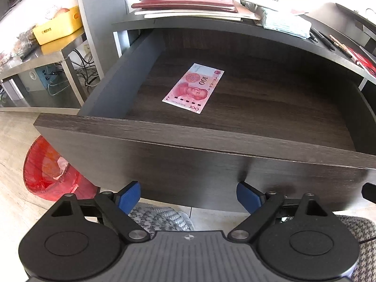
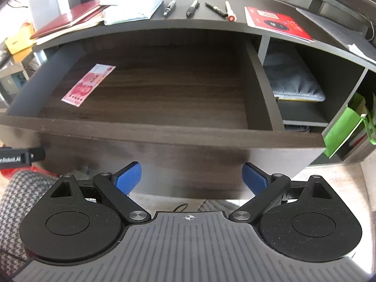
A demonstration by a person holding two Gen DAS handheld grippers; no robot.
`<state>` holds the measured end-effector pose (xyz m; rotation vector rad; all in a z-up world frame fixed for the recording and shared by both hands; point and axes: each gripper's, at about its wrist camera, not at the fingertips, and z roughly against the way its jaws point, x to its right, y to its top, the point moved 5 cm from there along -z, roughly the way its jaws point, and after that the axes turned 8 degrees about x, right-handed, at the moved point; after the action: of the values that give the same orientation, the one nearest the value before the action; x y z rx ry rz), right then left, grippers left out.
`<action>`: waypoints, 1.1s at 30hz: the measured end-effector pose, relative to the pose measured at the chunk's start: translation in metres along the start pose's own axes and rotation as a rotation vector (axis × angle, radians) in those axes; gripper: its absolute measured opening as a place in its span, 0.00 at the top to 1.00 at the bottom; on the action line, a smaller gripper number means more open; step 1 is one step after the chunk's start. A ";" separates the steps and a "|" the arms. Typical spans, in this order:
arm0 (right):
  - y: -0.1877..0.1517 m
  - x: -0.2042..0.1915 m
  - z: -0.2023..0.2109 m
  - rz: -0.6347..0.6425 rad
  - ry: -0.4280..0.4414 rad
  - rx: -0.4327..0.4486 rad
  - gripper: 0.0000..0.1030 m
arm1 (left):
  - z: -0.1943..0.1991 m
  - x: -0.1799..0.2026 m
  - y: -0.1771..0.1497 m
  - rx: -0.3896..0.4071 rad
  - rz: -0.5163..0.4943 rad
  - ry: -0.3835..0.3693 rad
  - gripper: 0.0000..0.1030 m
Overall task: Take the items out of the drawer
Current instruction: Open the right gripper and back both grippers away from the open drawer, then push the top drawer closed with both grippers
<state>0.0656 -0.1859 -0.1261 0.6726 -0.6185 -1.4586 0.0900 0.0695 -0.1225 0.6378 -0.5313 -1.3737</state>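
Observation:
The dark wood drawer (image 1: 211,138) stands pulled out from under the desk. A pink 100 banknote (image 1: 193,88) lies flat on the drawer floor, left of centre; it also shows in the right wrist view (image 2: 88,84) near the drawer's left wall. My left gripper (image 1: 189,193) is open and empty, in front of and below the drawer's front panel. My right gripper (image 2: 191,177) is open and empty, also in front of the front panel (image 2: 164,134). The tip of the left gripper (image 2: 21,156) shows at the left edge of the right wrist view.
The desk top (image 2: 211,24) carries red folders (image 1: 185,0), papers, several pens (image 2: 195,7) and a red booklet (image 2: 277,22). A red bin (image 1: 49,169) stands on the floor at left. An open shelf with a grey bag (image 2: 293,80) and a green bag (image 2: 340,127) are at right.

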 end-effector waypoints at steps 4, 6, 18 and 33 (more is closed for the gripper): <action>0.002 0.003 -0.008 -0.035 -0.004 -0.008 0.06 | -0.005 0.000 0.004 -0.012 0.012 -0.005 0.13; 0.006 0.004 -0.011 -0.045 -0.006 -0.007 0.06 | -0.007 0.000 0.006 -0.012 0.018 -0.004 0.13; 0.039 0.007 -0.041 -0.023 -0.030 0.021 0.06 | -0.034 0.008 0.035 0.019 -0.001 0.019 0.13; 0.097 0.008 -0.102 -0.002 -0.055 0.087 0.05 | -0.081 0.019 0.085 0.085 0.017 0.010 0.13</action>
<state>0.2061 -0.1900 -0.1240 0.7027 -0.7269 -1.4628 0.2090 0.0656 -0.1233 0.7066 -0.5882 -1.3365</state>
